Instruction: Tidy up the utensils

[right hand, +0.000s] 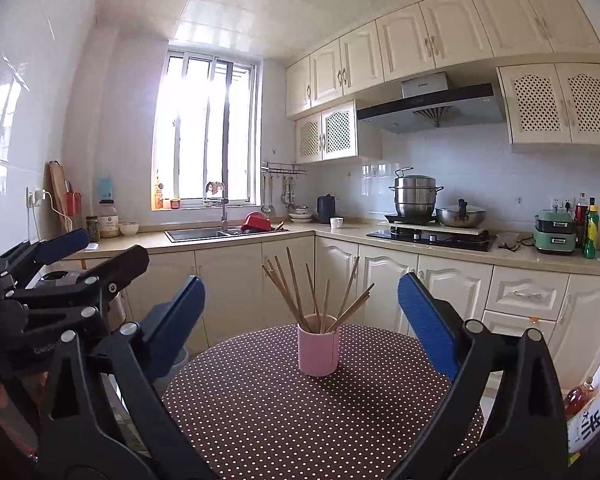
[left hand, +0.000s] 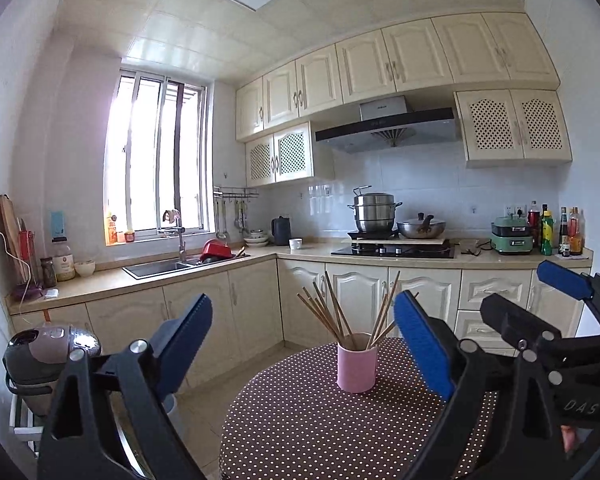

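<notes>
A pink cup (left hand: 357, 364) stands upright on a round table with a brown polka-dot cloth (left hand: 300, 432). Several wooden chopsticks (left hand: 332, 312) stand in it, fanned out. My left gripper (left hand: 304, 344) is open and empty, held above the table's near side, short of the cup. In the right wrist view the same cup (right hand: 318, 351) with its chopsticks (right hand: 300, 288) sits near the far side of the table (right hand: 280, 420). My right gripper (right hand: 300, 320) is open and empty, also short of the cup. Each gripper shows at the edge of the other's view.
A rice cooker (left hand: 48, 352) stands left of the table. Kitchen counters with a sink (left hand: 160, 268), a stove with pots (left hand: 396, 240) and bottles (left hand: 556, 232) run along the far walls. A bottle and a printed bag (right hand: 588, 412) are at the table's right.
</notes>
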A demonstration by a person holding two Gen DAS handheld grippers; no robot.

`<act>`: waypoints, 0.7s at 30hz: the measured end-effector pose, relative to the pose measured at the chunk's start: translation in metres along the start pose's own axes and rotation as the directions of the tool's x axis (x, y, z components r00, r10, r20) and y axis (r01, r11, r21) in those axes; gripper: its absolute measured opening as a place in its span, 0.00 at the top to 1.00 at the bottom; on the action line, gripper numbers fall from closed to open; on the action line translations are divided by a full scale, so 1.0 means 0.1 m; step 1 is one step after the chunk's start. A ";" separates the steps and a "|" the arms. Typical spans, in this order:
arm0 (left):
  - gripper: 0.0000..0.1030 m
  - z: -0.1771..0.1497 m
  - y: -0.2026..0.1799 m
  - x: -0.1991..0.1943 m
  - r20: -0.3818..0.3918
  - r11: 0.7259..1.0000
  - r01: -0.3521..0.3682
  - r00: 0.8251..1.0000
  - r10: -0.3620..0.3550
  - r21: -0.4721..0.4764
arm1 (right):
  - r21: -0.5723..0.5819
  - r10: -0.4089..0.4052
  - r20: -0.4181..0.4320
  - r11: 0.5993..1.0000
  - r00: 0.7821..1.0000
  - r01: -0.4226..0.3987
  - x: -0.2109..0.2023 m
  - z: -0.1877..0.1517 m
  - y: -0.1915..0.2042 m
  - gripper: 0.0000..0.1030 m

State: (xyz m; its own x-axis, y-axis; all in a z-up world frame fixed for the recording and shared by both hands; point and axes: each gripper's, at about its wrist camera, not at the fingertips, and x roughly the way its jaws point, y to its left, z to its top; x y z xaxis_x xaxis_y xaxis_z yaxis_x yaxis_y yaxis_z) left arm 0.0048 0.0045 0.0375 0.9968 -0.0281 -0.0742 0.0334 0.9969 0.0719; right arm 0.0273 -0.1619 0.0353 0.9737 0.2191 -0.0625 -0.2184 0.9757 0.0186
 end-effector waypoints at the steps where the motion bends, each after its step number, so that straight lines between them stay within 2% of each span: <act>1: 0.12 0.00 -0.01 -0.01 0.002 1.000 -0.002 1.000 0.002 0.002 | -0.003 -0.002 0.004 1.000 1.000 0.002 -0.02 0.00 0.01 0.07; 21: 0.12 -0.01 0.00 0.04 0.015 1.000 0.017 1.000 -0.017 0.001 | -0.018 -0.020 0.032 1.000 0.999 0.021 -0.11 0.03 0.00 0.07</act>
State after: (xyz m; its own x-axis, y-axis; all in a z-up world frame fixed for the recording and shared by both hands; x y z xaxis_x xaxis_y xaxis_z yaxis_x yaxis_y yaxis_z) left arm 0.0088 0.0049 0.0362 0.9971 -0.0465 -0.0606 0.0508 0.9961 0.0718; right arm 0.0163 -0.1642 0.0391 0.9795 0.1990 -0.0305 -0.1991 0.9800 -0.0005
